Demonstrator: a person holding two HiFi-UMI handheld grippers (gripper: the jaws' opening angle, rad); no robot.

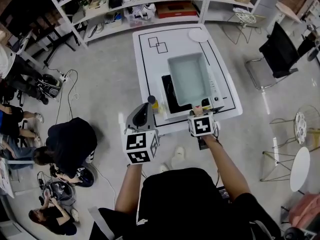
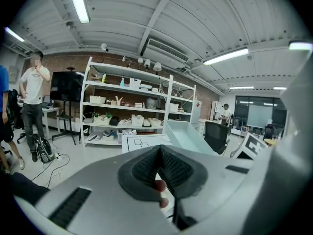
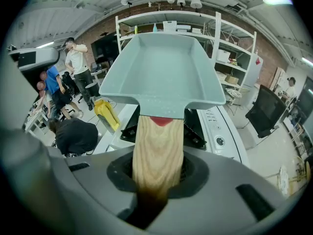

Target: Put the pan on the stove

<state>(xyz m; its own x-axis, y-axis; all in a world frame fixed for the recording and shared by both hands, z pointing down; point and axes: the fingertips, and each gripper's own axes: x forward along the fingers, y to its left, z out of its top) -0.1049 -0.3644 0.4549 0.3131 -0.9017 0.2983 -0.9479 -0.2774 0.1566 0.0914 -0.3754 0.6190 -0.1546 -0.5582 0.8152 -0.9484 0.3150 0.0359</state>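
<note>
Wooden handle [image 3: 157, 148] clamped between its jaws, the right gripper [image 3: 157, 173] carried the pale blue-grey pan [image 1: 189, 79] by that handle alone. In the head view the pan hung over the black stove [image 1: 167, 98], which sat toward the 6 o'clock edge of the white counter [image 1: 145, 59]. The right gripper view showed the stove's dark top below the pan and apart from it, so the pan looked airborne. By my reading the carry was nearly done; lowering it onto the stove and letting go were not yet done. The pan's long axis ran from 6 to 12 o'clock, handle at 6 toward the person, far end at 12, open side up. The left gripper [image 2: 161, 173] hovered at 9 o'clock of the handle, jaws together on nothing.
</note>
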